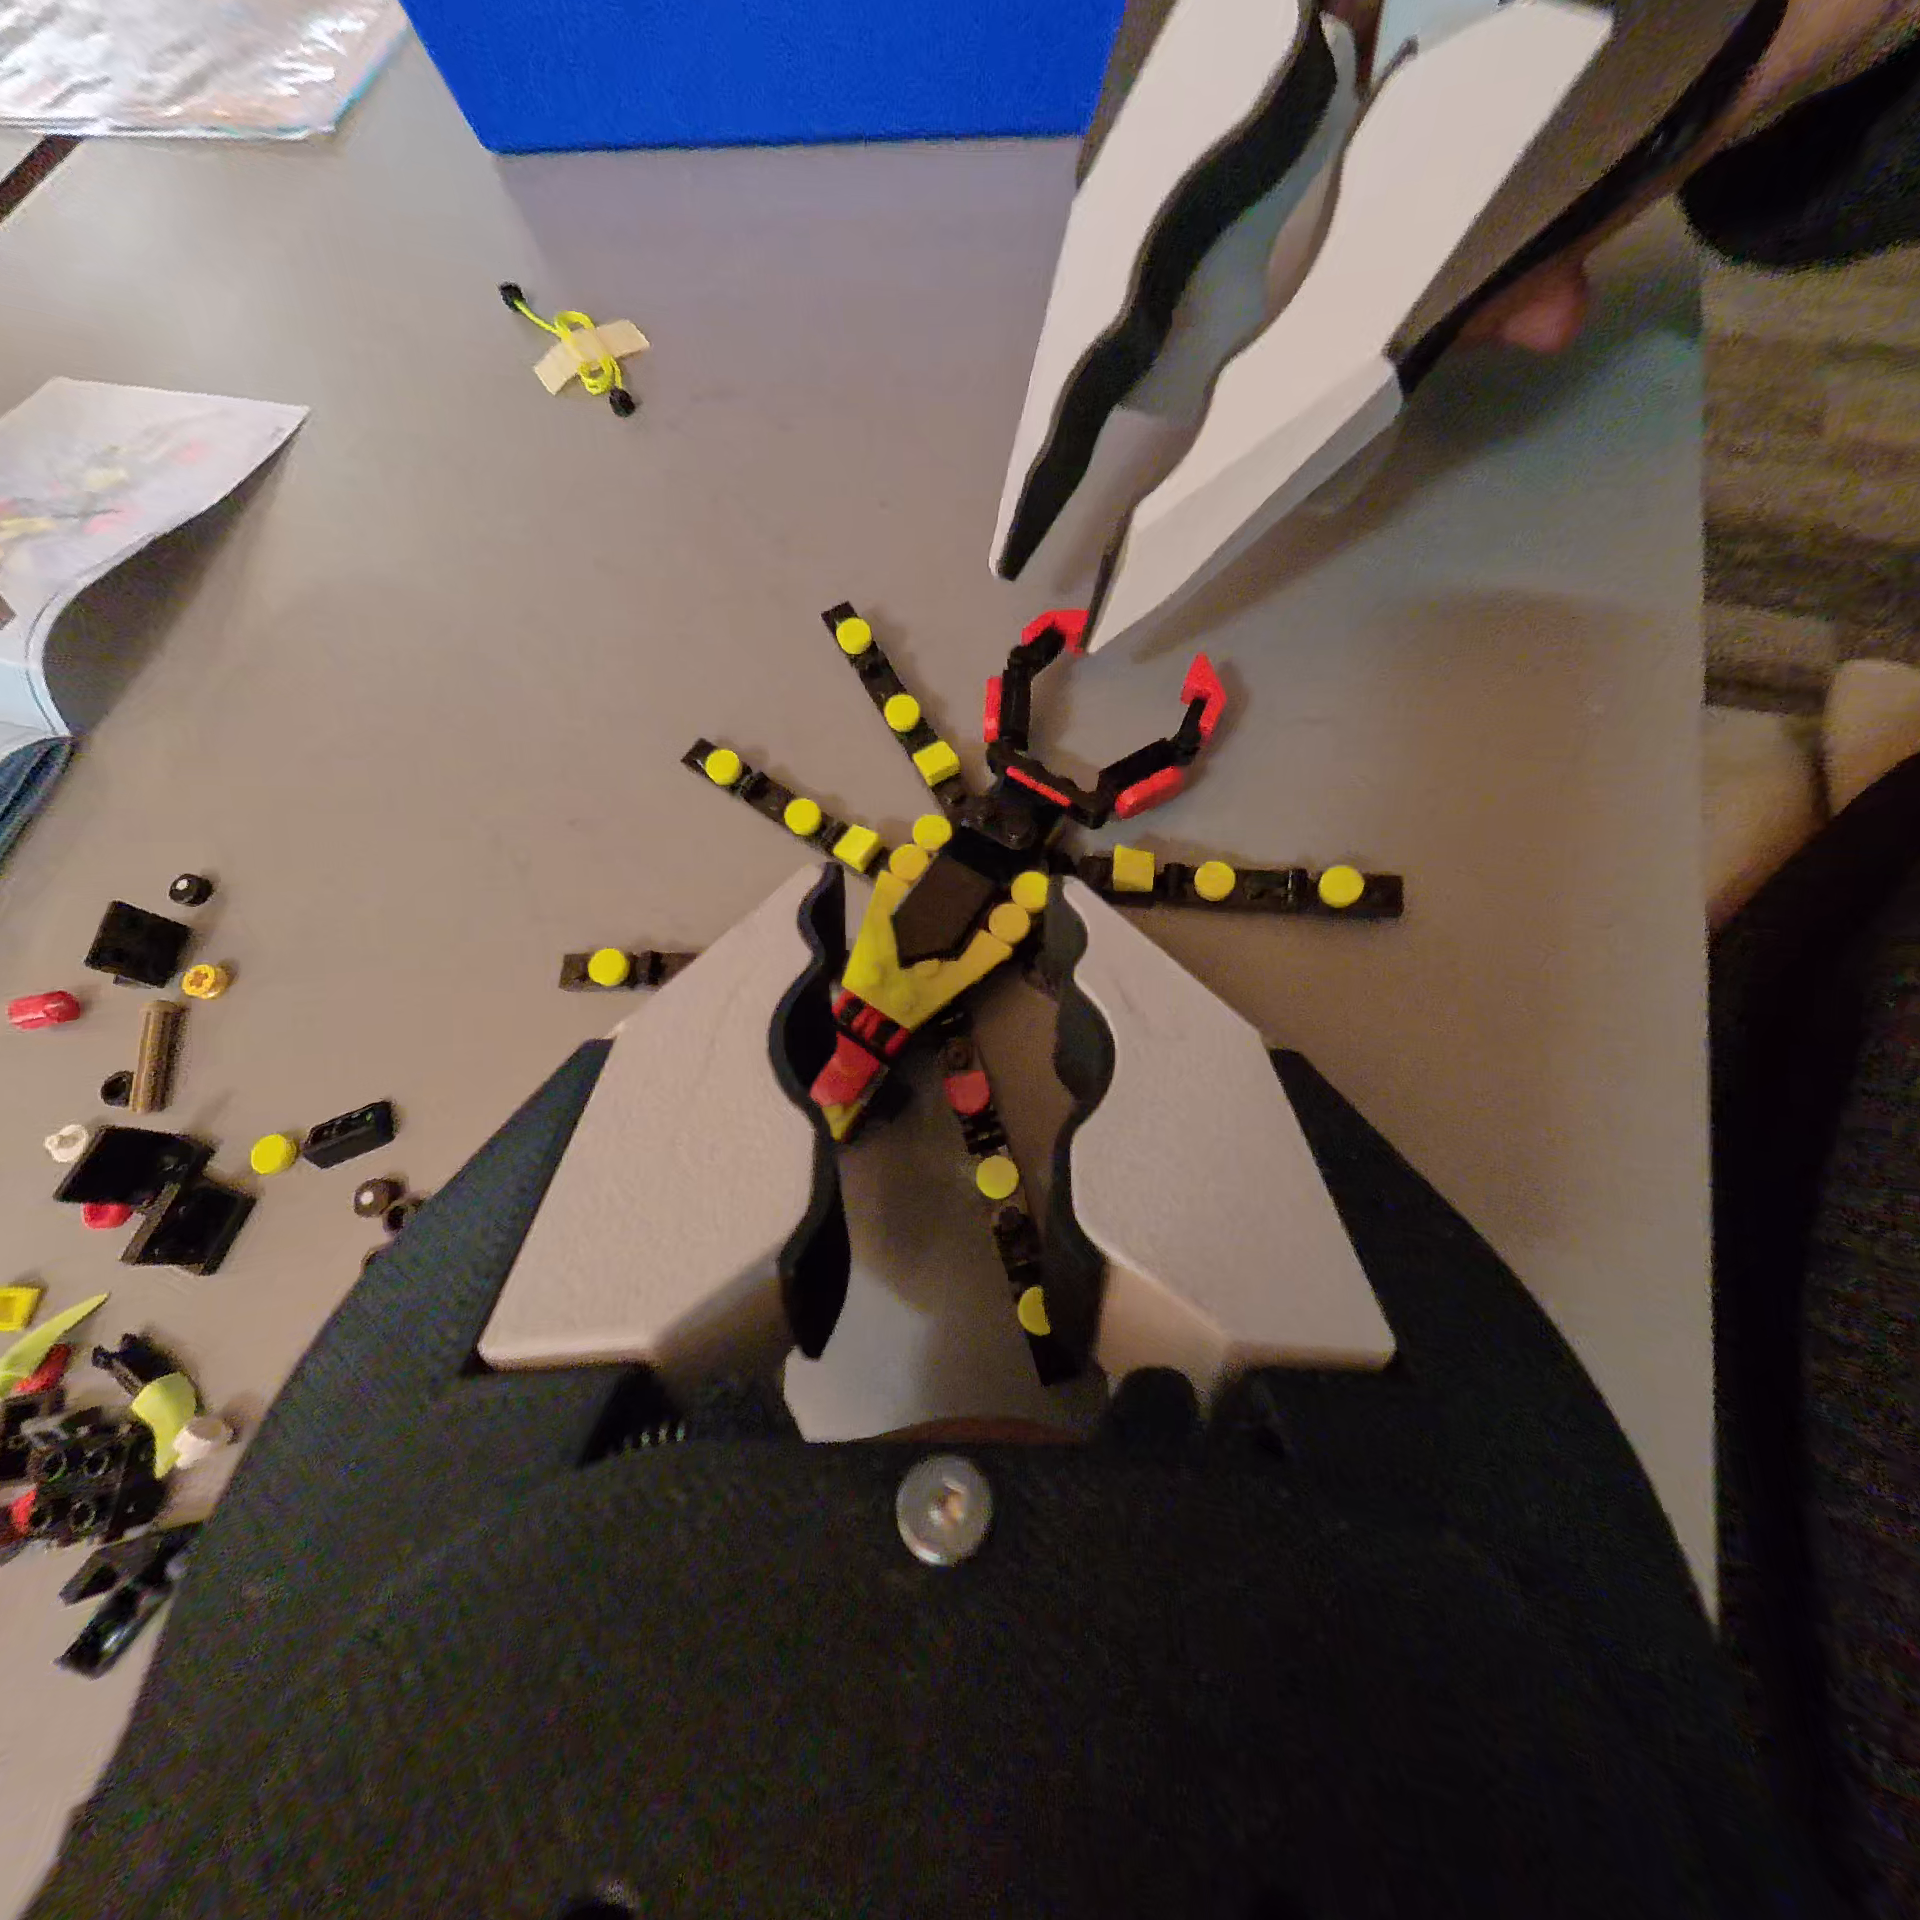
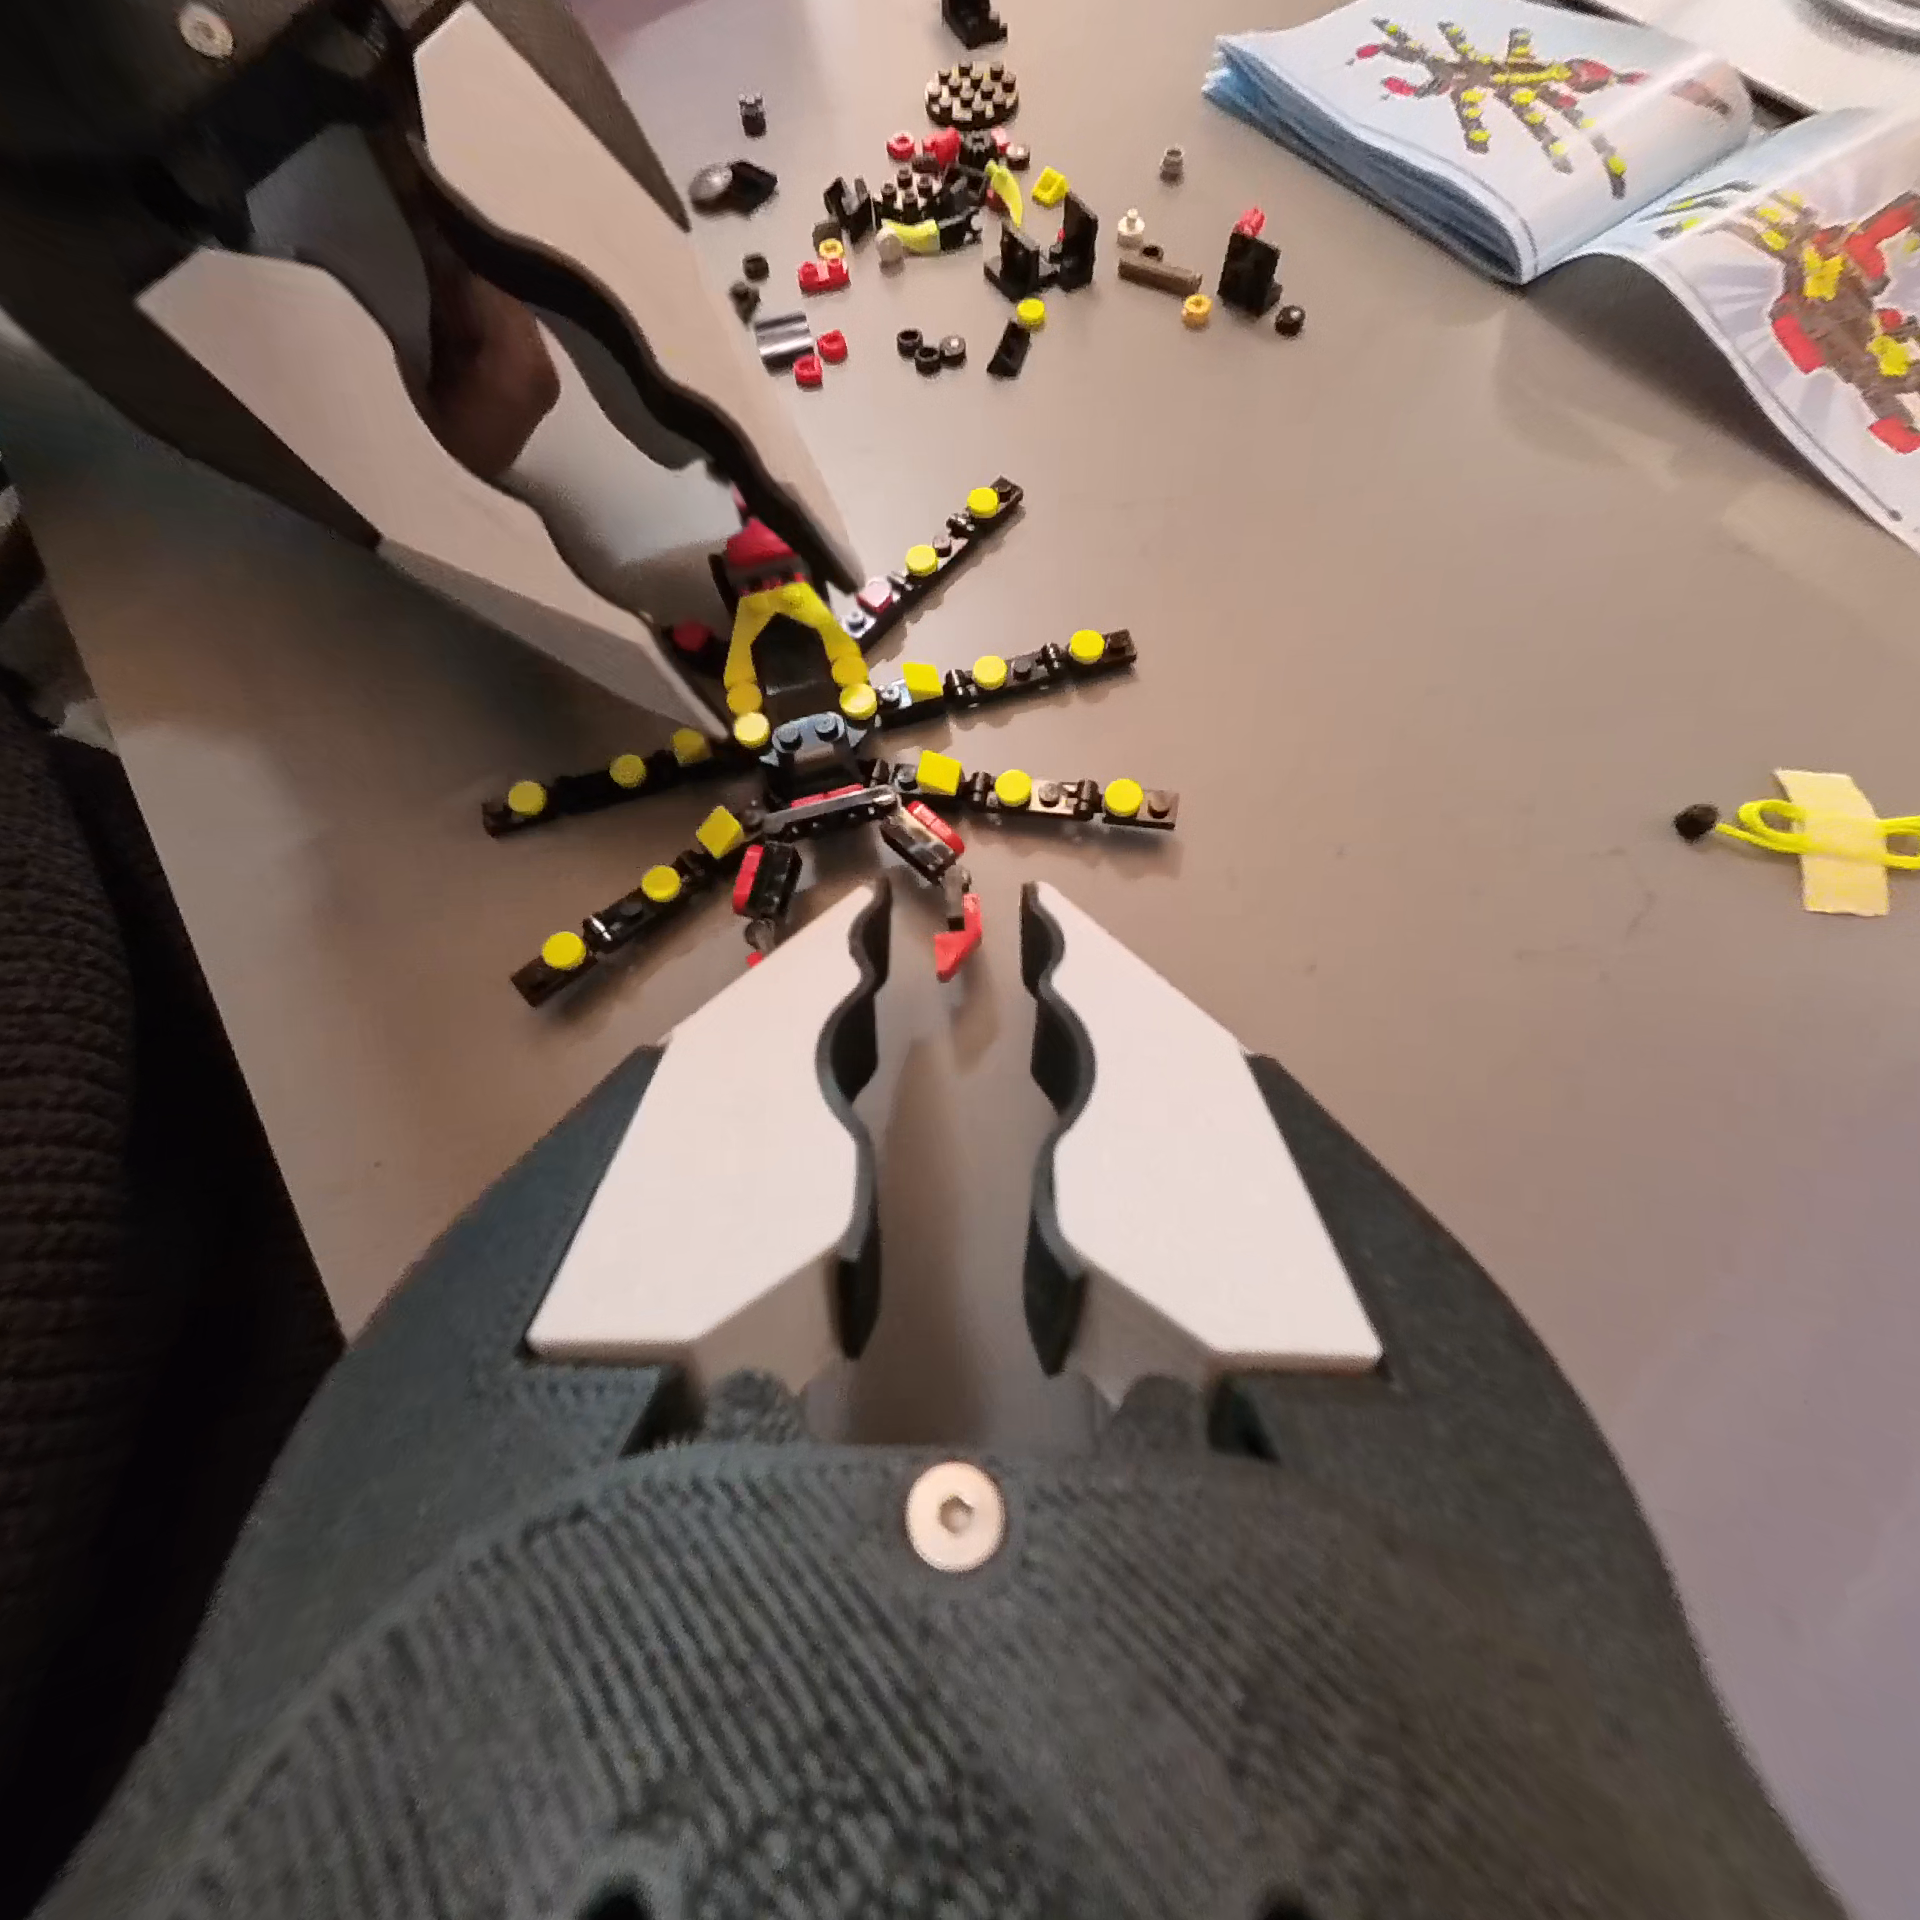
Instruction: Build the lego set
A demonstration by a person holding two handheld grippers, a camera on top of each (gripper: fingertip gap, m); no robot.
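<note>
A brick-built spider (image 1: pixel 940 914) is lying on the grey surface (image 1: pixel 520 623), its yellow and black body clenched between the left gripper's (image 1: pixel 940 914) jaws. The right gripper (image 2: pixel 956 914) is hanging released, one red pincer tip (image 2: pixel 961 940) sitting untouched between its jaws, loose bricks (image 2: pixel 935 229) lying well apart.

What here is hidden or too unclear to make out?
- Left wrist view: rear legs of the toy spider, under the fingers of the left gripper.
- Right wrist view: tip of one red pincer, behind a finger of the right gripper.
- Left wrist view: loose bricks, cut off by the left edge.
</note>
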